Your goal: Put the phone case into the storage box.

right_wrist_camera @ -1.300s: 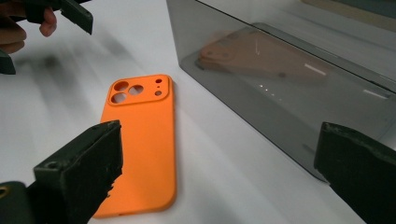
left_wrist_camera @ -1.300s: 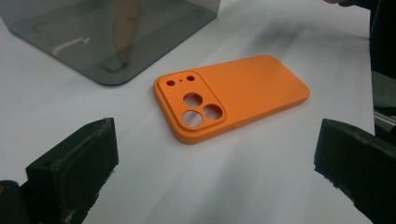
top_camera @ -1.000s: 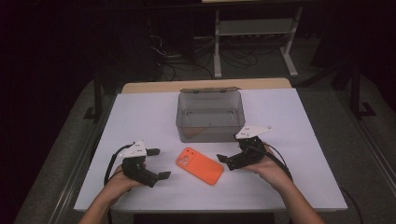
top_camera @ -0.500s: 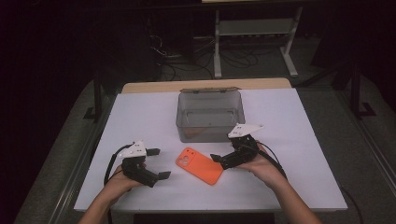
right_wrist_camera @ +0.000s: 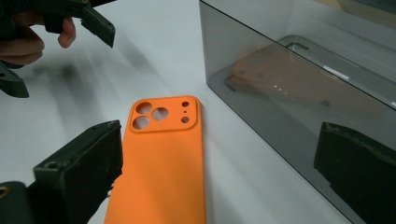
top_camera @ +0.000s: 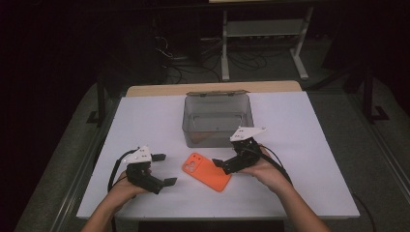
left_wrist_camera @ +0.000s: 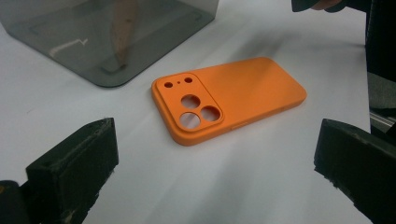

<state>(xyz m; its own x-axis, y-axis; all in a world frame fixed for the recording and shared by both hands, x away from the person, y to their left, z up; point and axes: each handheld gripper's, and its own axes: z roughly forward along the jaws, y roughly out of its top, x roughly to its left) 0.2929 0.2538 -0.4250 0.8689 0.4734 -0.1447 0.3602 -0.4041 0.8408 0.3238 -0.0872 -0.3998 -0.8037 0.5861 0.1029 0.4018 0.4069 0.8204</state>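
An orange phone case point(top_camera: 207, 171) lies flat on the white table point(top_camera: 145, 116), camera cut-outs up and towards the box. My left gripper point(top_camera: 165, 169) rests just left of it, open, with nothing between its jaws. My right gripper point(top_camera: 223, 165) hovers at the case's right edge, open, its jaws pointing left over the case. In the left gripper view the case point(left_wrist_camera: 229, 100) lies ahead of the wide-apart jaws. In the right gripper view the case point(right_wrist_camera: 161, 163) sits just in front of the left jaw, and the left gripper point(right_wrist_camera: 56, 51) shows at the top left.
A grey translucent box point(top_camera: 217, 118) with no lid stands just behind the case; its wall point(right_wrist_camera: 299, 84) is close on the right of the right gripper view. Dark floor, cables and a metal rack lie beyond the table's far edge.
My right gripper has moved left and slightly down, from beside the case to its right edge. The left gripper and the case have stayed put.
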